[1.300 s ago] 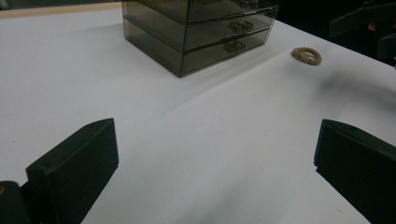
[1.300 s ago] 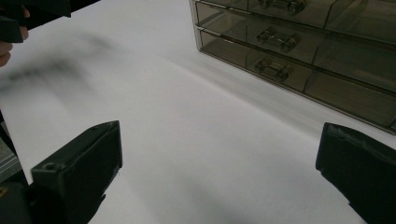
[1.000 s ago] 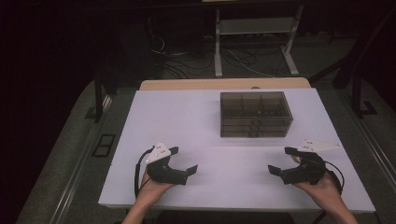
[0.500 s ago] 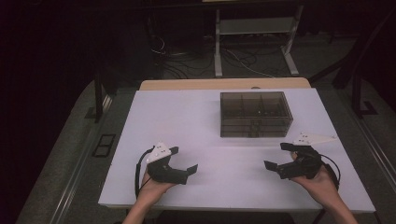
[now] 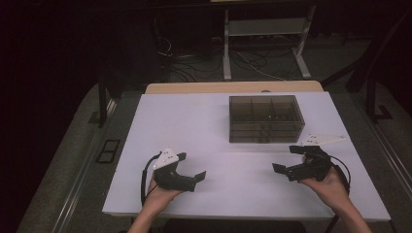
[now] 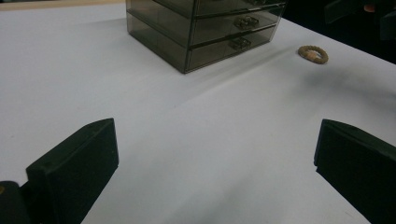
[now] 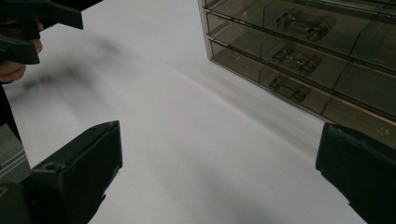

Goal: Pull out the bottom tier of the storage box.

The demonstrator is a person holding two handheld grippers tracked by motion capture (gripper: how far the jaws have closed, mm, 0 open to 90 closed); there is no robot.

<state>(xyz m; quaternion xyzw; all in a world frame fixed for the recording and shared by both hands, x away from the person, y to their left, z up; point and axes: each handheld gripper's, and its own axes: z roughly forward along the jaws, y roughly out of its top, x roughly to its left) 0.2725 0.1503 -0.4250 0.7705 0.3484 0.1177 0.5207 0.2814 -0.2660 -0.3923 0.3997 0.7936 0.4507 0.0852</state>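
Note:
A smoky see-through drawer box (image 5: 266,119) with three drawers stands right of the table's middle, towards the far side. In the left gripper view the drawer box (image 6: 205,28) has a small tan braided ring (image 6: 313,54) lying on the table to its right. My left gripper (image 5: 191,166) rests near the front left, open and holding nothing; its view shows the jaws wide apart (image 6: 215,154). My right gripper (image 5: 286,158) hovers at the front right just before the box, also open and holding nothing (image 7: 219,158), facing the drawer fronts (image 7: 299,60).
The white table (image 5: 194,126) has bare surface between the grippers and left of the box. A wooden strip (image 5: 233,87) runs along its far edge. Beyond stand a metal stand (image 5: 265,43) and cables on a dark floor.
My right gripper has shifted a little left and forward, towards the drawer box. The left gripper has stayed in place.

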